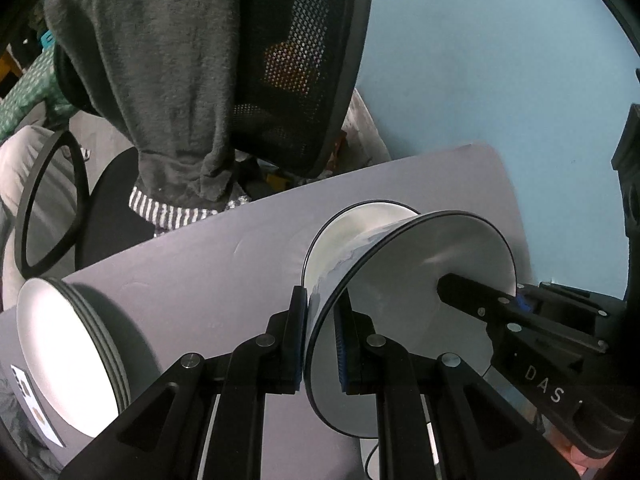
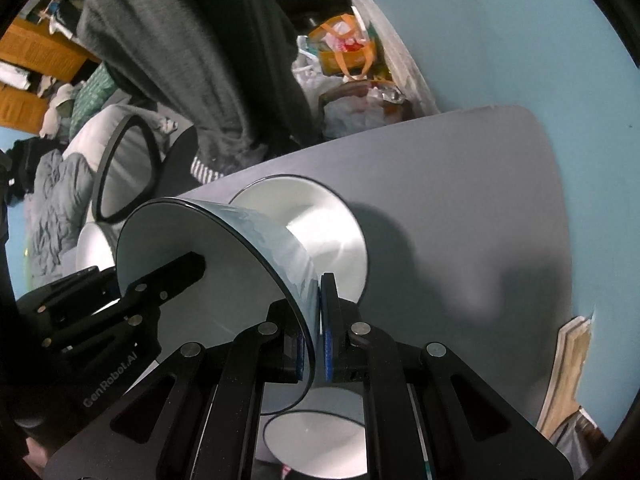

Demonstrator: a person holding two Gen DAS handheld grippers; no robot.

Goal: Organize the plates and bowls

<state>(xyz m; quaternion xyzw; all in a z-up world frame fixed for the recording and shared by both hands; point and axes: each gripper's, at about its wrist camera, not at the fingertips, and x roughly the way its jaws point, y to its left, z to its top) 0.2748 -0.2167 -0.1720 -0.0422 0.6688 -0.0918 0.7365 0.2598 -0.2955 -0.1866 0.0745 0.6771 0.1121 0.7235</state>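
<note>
Both grippers pinch one bowl's [image 1: 420, 264] rim: left gripper [image 1: 322, 344] near side, right gripper [image 2: 316, 340] opposite, above grey tabletop [image 1: 200, 264].

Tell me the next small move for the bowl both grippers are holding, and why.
Probably lower it, level, into the bowl beneath and only then open. The left gripper and right gripper each pinch the held bowl's rim on opposite sides, and it sits just above that empty white bowl on the grey table.
</note>
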